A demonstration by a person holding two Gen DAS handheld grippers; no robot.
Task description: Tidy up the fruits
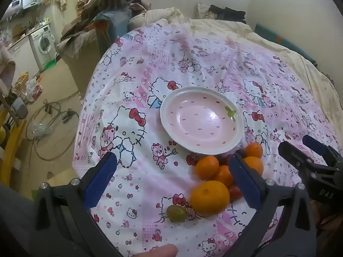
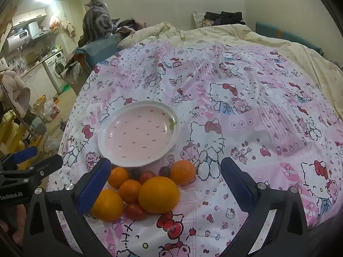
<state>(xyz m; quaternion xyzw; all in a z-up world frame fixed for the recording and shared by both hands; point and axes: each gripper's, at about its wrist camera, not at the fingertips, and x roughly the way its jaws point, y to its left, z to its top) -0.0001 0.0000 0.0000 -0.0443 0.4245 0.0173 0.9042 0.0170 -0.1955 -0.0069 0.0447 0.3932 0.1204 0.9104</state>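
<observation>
Pink patterned bedsheet [image 1: 193, 64] is covering the bed in the left wrist view, and one pink dish [image 1: 201, 120] with a white rim is sitting empty on it. Just below the dish, a cluster of fruit is lying on the sheet: one large orange [image 1: 209, 198], four smaller oranges [image 1: 206, 167], at least two red tomatoes [image 1: 235, 192] partly hidden, and one green grape [image 1: 176, 213] a little apart at the near edge. The left hand-held gripper [image 1: 171, 184] is hovering over the sheet with its two blue-padded fingers spread wide, gripping nothing; its right finger is overlapping the fruit pile. The right hand-held gripper [image 1: 300, 147] is showing at the right edge, fingers parted. In the right wrist view, the same dish [image 2: 138, 133] is lying left of centre with the fruit touching its near rim: one large orange [image 2: 158, 194], four smaller oranges [image 2: 129, 190], two red tomatoes [image 2: 135, 211], and two dark grapes [image 2: 165, 171] beside the rim. The right hand-held gripper [image 2: 165, 186] is standing fully spread and empty above the pile, and the left hand-held gripper [image 2: 36, 157] is poking in from the left edge. One grey striped cat [image 2: 97, 21] is sitting beyond the bed.
</observation>
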